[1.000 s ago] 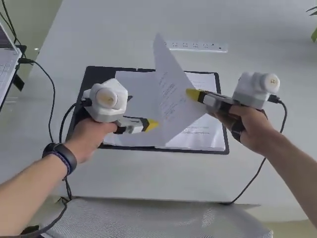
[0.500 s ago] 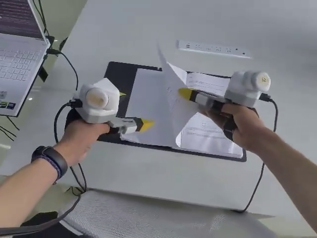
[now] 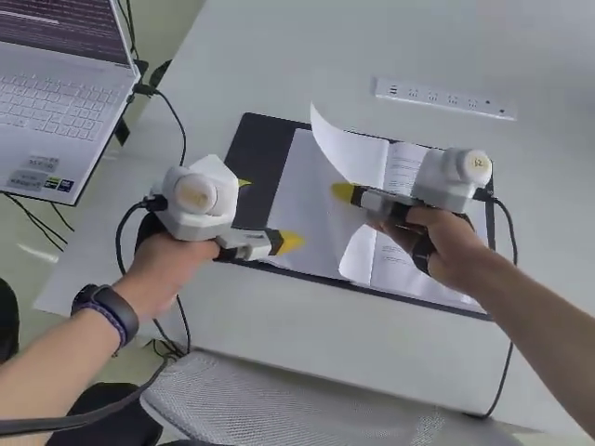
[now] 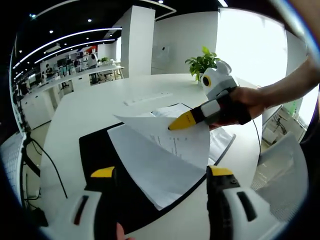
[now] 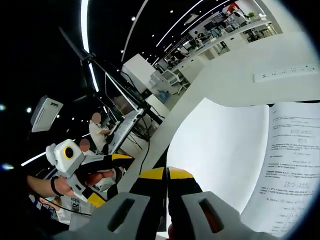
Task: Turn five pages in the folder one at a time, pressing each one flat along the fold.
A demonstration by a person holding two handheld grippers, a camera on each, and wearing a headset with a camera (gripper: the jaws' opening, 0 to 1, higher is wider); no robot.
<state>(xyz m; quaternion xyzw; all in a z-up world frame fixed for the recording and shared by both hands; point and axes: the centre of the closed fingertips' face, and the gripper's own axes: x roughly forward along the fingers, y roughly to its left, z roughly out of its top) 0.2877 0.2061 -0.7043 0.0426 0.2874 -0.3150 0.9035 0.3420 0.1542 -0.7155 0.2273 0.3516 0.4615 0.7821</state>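
A black rectangular folder (image 3: pixel 262 153) lies open on the white table (image 3: pixel 279 56). The right claw (image 3: pixel 342 193), jaws pressed together, pinches 1 white paper page (image 3: pixel 349 149), which curls up off the stack and leans toward 9 o'clock. The left claw (image 3: pixel 266 213) hovers spread wide with nothing in it, above the folder's 7 o'clock corner. A silver laptop (image 3: pixel 56 84) sits at 10 o'clock, and a white power strip (image 3: pixel 444 98) at 1 o'clock.

Bright, even light across the smooth white worktop (image 3: pixel 279 56); soft shadows; blown-out window glare in left gripper view; fisheye-bent edges.
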